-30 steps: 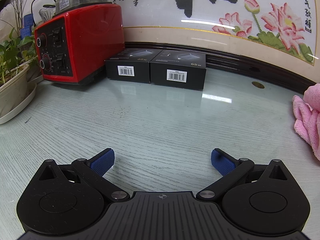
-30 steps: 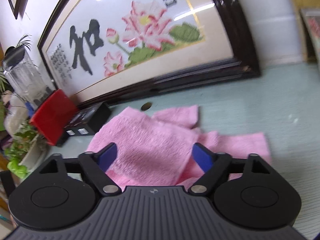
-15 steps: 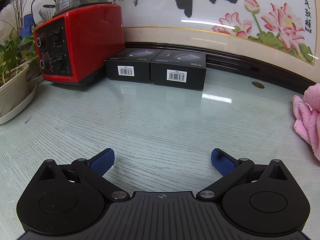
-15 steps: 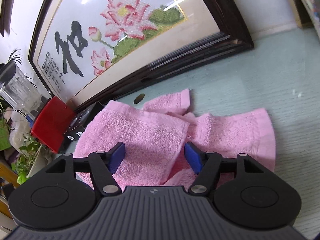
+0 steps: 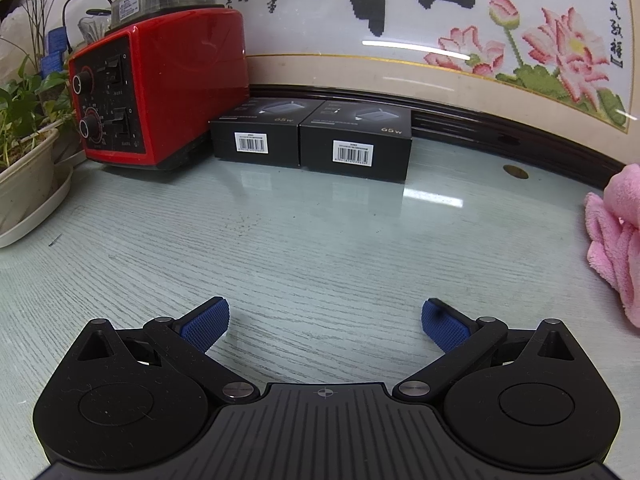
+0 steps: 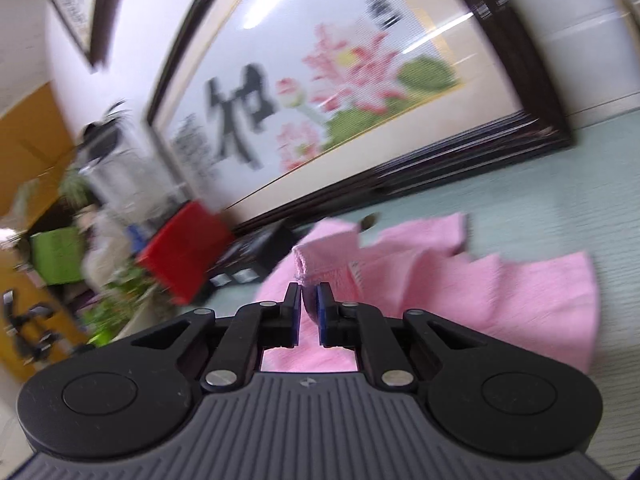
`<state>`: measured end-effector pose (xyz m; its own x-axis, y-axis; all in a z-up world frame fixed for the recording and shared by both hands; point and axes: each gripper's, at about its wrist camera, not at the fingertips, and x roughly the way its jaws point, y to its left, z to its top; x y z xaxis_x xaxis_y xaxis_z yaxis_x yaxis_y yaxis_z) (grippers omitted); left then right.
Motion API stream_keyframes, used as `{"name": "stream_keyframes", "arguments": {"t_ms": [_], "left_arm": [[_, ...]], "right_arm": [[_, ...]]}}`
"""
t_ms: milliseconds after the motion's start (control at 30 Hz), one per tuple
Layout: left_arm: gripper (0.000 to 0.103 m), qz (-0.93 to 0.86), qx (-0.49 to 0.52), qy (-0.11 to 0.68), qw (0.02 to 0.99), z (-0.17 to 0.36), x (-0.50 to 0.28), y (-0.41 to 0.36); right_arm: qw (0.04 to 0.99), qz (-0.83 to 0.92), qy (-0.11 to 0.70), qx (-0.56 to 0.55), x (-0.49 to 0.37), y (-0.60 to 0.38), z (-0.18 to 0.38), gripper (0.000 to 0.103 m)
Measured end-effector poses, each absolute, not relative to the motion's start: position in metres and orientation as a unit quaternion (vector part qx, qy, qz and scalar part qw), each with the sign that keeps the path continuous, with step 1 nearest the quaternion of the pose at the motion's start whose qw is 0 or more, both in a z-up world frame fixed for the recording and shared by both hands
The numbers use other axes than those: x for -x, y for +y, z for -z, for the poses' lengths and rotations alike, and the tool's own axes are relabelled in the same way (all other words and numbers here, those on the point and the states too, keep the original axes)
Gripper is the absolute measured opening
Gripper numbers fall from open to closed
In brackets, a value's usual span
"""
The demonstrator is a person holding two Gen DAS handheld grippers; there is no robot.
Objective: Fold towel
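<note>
A crumpled pink towel (image 6: 480,296) lies on the pale green table, filling the lower right of the blurred right wrist view. My right gripper (image 6: 308,300) has its jaws closing on a raised fold of that towel, and the blue pads press on the cloth pinched between them. In the left wrist view only the towel's edge (image 5: 616,240) shows at the far right. My left gripper (image 5: 324,320) hangs open over bare table, well to the left of the towel, with nothing between its blue pads.
A red blender base (image 5: 160,96) and two black boxes (image 5: 312,140) stand at the back against a large framed lotus embroidery (image 5: 440,24). A potted plant (image 5: 24,168) sits at the left edge. A small coin (image 5: 516,172) lies near the frame.
My right gripper's jaws have come together on a fold of the pink towel and its view has tilted upward. The left gripper has stayed where it was, open.
</note>
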<state>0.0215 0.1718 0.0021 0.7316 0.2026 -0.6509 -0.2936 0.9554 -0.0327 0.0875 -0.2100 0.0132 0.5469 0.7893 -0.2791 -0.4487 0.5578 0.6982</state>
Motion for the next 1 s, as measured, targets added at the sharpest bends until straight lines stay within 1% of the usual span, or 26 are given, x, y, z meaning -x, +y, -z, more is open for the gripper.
{"name": "stream_keyframes", "arguments": {"t_ms": [133,200,367,433,500,533,567,600,767,833,967,1000], "left_arm": [[0.103,-0.062,0.105,0.318,0.940,-0.020,-0.013,0.158],[0.103,-0.030,0.088,0.308,0.947,-0.031,-0.012,0.139],[0.103,0.051,0.008,0.265,0.963,-0.060,-0.012,0.070],[0.103,0.073,-0.007,0.254,0.964,-0.069,-0.018,0.046],[0.103,0.092,-0.010,0.245,0.965,-0.077,-0.026,0.026],[0.103,0.100,-0.007,0.247,0.964,-0.079,-0.031,0.018],[0.103,0.109,-0.004,0.250,0.962,-0.081,-0.037,0.011],[0.103,0.117,0.000,0.253,0.960,-0.083,-0.043,0.005],[0.103,0.128,0.016,0.275,0.953,-0.078,-0.072,-0.017],[0.103,0.132,0.022,0.294,0.946,-0.074,-0.080,-0.023],[0.103,0.150,0.019,0.314,0.937,-0.066,-0.090,-0.034],[0.103,0.158,0.016,0.316,0.936,-0.064,-0.090,-0.036]], "right_arm": [[0.820,-0.377,0.321,-0.286,-0.092,-0.202,-0.006,0.013],[0.814,-0.376,0.328,-0.299,-0.090,-0.201,-0.005,0.015],[0.828,-0.369,0.329,-0.263,-0.087,-0.195,-0.006,0.017],[0.829,-0.374,0.329,-0.253,-0.086,-0.195,-0.007,0.020],[0.831,-0.378,0.326,-0.244,-0.084,-0.195,-0.006,0.031],[0.833,-0.378,0.324,-0.240,-0.082,-0.196,-0.005,0.044],[0.834,-0.379,0.322,-0.239,-0.080,-0.198,-0.004,0.052],[0.835,-0.381,0.318,-0.239,-0.079,-0.201,-0.005,0.062],[0.847,-0.377,0.314,-0.206,-0.074,-0.212,-0.004,0.063],[0.862,-0.372,0.305,-0.159,-0.067,-0.211,-0.006,0.063],[0.893,-0.363,0.249,-0.087,-0.049,-0.202,-0.011,0.063],[0.900,-0.361,0.234,-0.070,-0.044,-0.200,-0.012,0.065]]}}
